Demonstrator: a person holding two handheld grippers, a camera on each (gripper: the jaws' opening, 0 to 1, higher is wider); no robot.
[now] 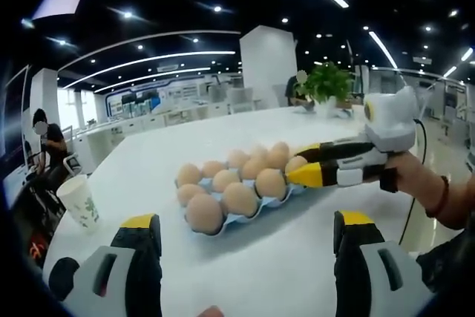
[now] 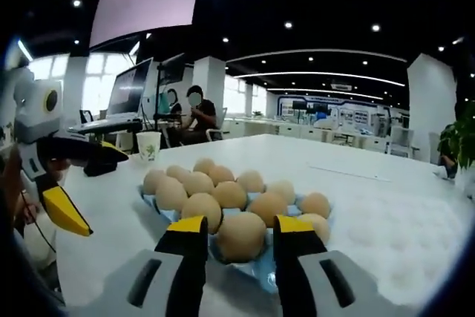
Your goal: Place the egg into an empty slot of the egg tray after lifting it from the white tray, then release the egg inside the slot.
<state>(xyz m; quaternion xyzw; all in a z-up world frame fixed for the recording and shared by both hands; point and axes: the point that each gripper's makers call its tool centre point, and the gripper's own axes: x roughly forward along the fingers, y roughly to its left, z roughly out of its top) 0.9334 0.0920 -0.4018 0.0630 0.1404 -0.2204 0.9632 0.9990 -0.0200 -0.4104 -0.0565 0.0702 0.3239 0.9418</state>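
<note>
A blue egg tray (image 2: 152, 200) holding several brown eggs sits on the white table (image 1: 223, 131). My right gripper (image 2: 241, 226) reaches over the tray's near edge. Its yellow-tipped jaws press against both sides of one egg (image 2: 241, 237), which sits low in a near slot. In the left gripper view the right gripper (image 1: 295, 165) comes in from the right, at the tray's (image 1: 223, 229) right end. My left gripper (image 1: 249, 224) hangs wide open in front of the tray with nothing between its jaws. In the right gripper view the left gripper (image 2: 104, 194) is at the left, off the tray.
A white paper cup (image 1: 78, 202) with a green print stands left of the tray near the table edge, also the paper cup (image 2: 148, 145). A potted plant (image 1: 326, 83) stands at the table's far end. People sit at desks in the background.
</note>
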